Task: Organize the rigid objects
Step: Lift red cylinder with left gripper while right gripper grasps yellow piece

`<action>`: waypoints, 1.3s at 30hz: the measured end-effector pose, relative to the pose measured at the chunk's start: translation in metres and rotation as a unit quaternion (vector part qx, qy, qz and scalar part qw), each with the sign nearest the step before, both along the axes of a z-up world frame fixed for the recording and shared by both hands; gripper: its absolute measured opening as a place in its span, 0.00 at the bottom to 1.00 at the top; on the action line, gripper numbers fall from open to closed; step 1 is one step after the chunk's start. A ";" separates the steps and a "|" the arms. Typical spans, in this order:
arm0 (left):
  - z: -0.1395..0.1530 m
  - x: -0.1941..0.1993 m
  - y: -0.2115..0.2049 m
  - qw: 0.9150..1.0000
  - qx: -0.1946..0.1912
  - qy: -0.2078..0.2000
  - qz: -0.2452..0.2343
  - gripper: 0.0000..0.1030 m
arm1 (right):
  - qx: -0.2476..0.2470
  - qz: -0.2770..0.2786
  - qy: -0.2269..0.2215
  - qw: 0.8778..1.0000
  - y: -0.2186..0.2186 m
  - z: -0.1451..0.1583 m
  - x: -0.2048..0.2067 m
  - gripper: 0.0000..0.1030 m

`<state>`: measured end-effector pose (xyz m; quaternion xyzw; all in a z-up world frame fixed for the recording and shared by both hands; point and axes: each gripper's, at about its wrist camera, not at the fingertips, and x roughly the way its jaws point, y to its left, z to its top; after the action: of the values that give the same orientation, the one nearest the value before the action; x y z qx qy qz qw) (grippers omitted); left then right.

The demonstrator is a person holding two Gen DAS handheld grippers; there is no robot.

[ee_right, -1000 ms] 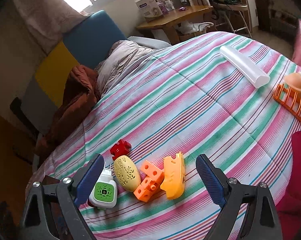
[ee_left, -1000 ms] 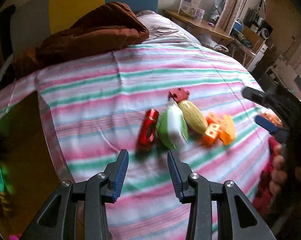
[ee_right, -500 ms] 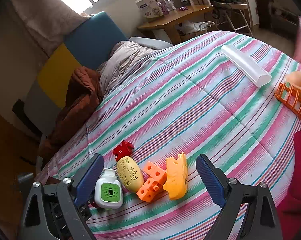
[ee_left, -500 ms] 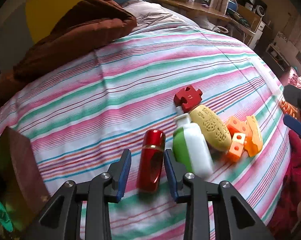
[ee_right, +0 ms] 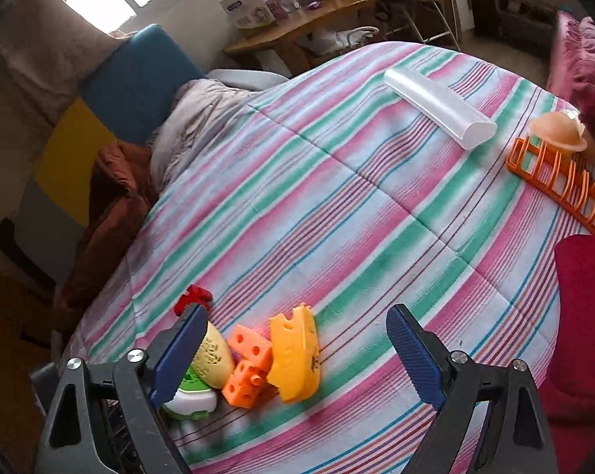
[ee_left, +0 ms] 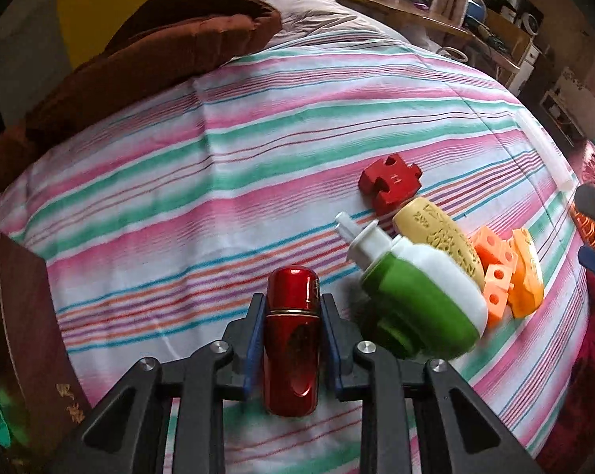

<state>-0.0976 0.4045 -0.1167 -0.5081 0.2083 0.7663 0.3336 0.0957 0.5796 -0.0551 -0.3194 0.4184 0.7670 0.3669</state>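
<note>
the right gripper's [ee_right: 293,355] left finger [ee_right: 179,355] hides part of the green bottle [ee_right: 190,395]; its jaws gape wide. at lower centre, the left gripper [ee_left: 293,316] clamps a glossy red tube [ee_left: 293,339] lying on the striped bedspread [ee_left: 258,158].

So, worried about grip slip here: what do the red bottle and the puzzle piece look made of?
Red bottle: glossy, metallic-looking shell with bright highlights and a gold band; lacquered metal or plastic, hard to say. Smooth, so it may slip in the left gripper closed on it. Puzzle piece: matte red with soft edges, likely foam or painted wood.
</note>
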 end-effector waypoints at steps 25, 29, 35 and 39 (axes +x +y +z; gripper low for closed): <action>0.068 0.105 -0.100 0.993 0.104 0.040 -0.034 0.25 | 0.042 0.100 -0.210 0.972 -0.019 -0.043 -0.046 0.33; 0.081 0.107 -0.127 0.992 0.118 0.049 -0.010 0.25 | 0.053 0.106 -0.220 0.968 -0.022 -0.044 -0.046 0.34; 0.096 0.105 -0.173 0.988 0.133 0.067 0.035 0.25 | 0.070 0.114 -0.227 0.965 -0.032 -0.046 -0.048 0.34; 0.103 0.096 -0.209 0.985 0.139 0.072 0.072 0.25 | 0.094 0.130 -0.244 0.956 -0.042 -0.043 -0.053 0.32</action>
<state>-0.0011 0.1960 -0.0141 -0.4140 0.0857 0.8443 0.3292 0.0430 0.5378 -0.0983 -0.5128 0.1973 0.7423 0.3836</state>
